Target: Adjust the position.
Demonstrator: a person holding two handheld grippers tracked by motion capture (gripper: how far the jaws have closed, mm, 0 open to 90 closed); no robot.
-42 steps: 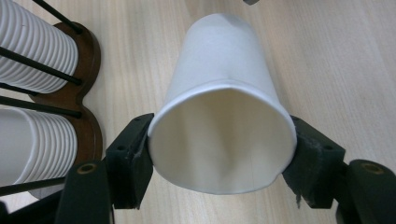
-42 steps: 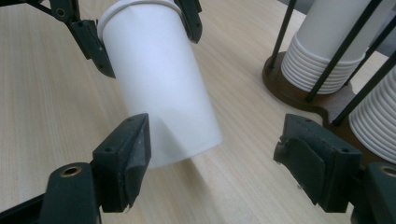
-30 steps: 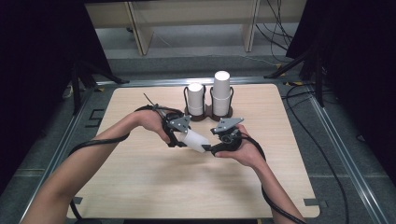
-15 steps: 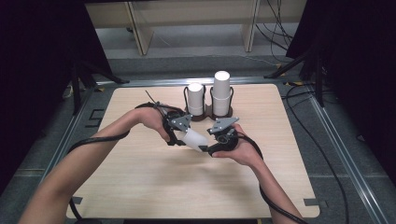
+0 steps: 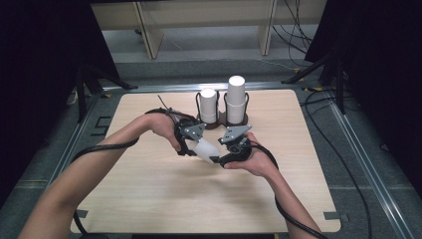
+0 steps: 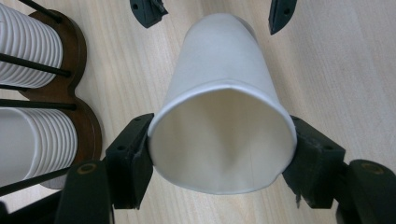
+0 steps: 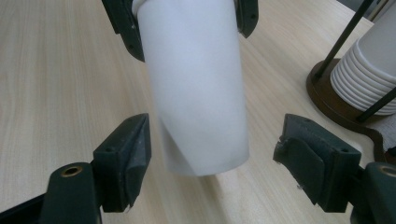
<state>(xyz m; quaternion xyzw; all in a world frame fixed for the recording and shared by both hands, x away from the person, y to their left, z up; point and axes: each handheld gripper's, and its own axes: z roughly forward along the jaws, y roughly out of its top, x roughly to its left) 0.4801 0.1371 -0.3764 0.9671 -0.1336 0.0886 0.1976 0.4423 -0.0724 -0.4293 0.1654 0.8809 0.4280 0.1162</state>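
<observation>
A white paper cup [image 5: 205, 148] lies tilted above the middle of the wooden table. My left gripper [image 5: 195, 146] is shut on it. In the left gripper view my left gripper [image 6: 219, 154] squeezes the cup [image 6: 219, 70] at its rim, one pad on each side, and the open mouth faces the camera. My right gripper [image 5: 220, 157] comes in from the right. In the right gripper view my right gripper [image 7: 215, 158] stands open around the cup's [image 7: 196, 93] closed bottom end. Its left pad is very near the wall, and its right pad is clearly off it.
Behind the hands stands a dark brown holder [image 5: 219, 124] with thin black rods. It carries a shorter stack of white cups [image 5: 208, 102] and a taller stack [image 5: 236, 94]. Bare tabletop [image 5: 149, 199] lies in front of the hands. Black cables trail from both grippers.
My right gripper has edged a little left, closer around the cup's bottom end. The left gripper and the cup have stayed put.
</observation>
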